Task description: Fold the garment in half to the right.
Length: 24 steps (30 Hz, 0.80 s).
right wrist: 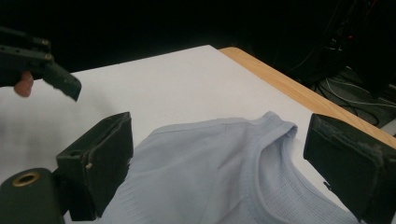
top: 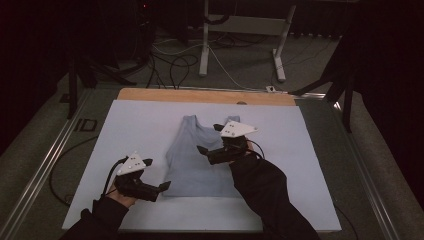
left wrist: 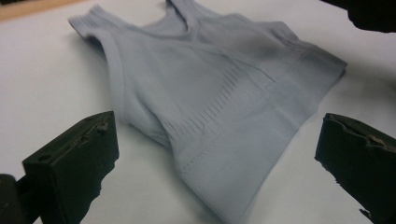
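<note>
Pale-blue ribbed tank top laid flat at the centre of a white-covered worktop, straps toward 12 o'clock, hem toward 6 o'clock. Spread smooth, probably so corners and edges can be picked cleanly for folding. Left claw held low just off the hem's corner at about 7 o'clock from the garment's middle, jaws wide apart and gripping nothing; seen through the left gripper view, hem corner lying between the two open jaws, apparently lined up for a pinch. Right claw poised above the garment's upper half, near the right-hand strap at about 1 o'clock, jaws likewise spread and empty; neckline and shoulder framed between them in the right gripper view. Opposite ends covered, one claw each, seemingly to lift without bunching the fabric. Bare wooden edge showing along the far side at 12 o'clock.
</note>
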Available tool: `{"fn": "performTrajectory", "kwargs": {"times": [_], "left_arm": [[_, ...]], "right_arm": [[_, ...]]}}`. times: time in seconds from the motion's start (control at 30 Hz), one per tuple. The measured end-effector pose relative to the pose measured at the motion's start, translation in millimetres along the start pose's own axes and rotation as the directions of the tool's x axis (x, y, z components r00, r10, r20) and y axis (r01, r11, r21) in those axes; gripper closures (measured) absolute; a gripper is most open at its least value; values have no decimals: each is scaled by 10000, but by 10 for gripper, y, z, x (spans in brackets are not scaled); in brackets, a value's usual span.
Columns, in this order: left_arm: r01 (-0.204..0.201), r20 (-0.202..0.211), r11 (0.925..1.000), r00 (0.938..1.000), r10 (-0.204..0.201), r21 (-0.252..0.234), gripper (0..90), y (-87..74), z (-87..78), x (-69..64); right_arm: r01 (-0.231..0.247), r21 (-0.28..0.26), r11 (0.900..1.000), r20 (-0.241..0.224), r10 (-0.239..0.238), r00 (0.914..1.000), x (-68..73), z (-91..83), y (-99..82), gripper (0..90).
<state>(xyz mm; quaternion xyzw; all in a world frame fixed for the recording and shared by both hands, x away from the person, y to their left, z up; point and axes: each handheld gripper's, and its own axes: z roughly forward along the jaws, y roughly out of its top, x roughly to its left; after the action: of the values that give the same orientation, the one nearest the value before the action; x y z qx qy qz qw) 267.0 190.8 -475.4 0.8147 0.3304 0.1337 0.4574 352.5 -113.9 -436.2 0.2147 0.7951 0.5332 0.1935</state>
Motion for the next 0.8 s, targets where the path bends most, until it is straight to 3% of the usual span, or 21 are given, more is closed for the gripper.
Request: {"fn": "performTrajectory", "kwargs": {"times": [0.23,0.3,0.37,0.5,0.6,0.8], "left_arm": [[172,118,9972,9998,-181,728,0,-38,190,-11],[84,445,9960,9989,-124,886,1,-58,231,10],[43,500,9943,9987,-97,1069,6,-68,256,13],[382,143,9844,9990,-413,1718,22,-114,359,68],[784,163,9781,9964,-830,1928,85,-125,381,101],[990,376,9627,9930,-1119,2518,188,-144,446,134]], "right_arm": [[-99,165,9998,-230,103,9997,19,197,-47,81],[-65,253,9997,-270,72,9996,32,239,-61,81],[-61,293,9996,-283,69,9996,37,262,-74,81],[-9,364,9993,-317,21,9995,27,287,-97,82],[-83,369,9993,-290,94,9995,21,283,-106,82],[-70,436,9990,-272,81,9996,7,284,-123,82]]}}
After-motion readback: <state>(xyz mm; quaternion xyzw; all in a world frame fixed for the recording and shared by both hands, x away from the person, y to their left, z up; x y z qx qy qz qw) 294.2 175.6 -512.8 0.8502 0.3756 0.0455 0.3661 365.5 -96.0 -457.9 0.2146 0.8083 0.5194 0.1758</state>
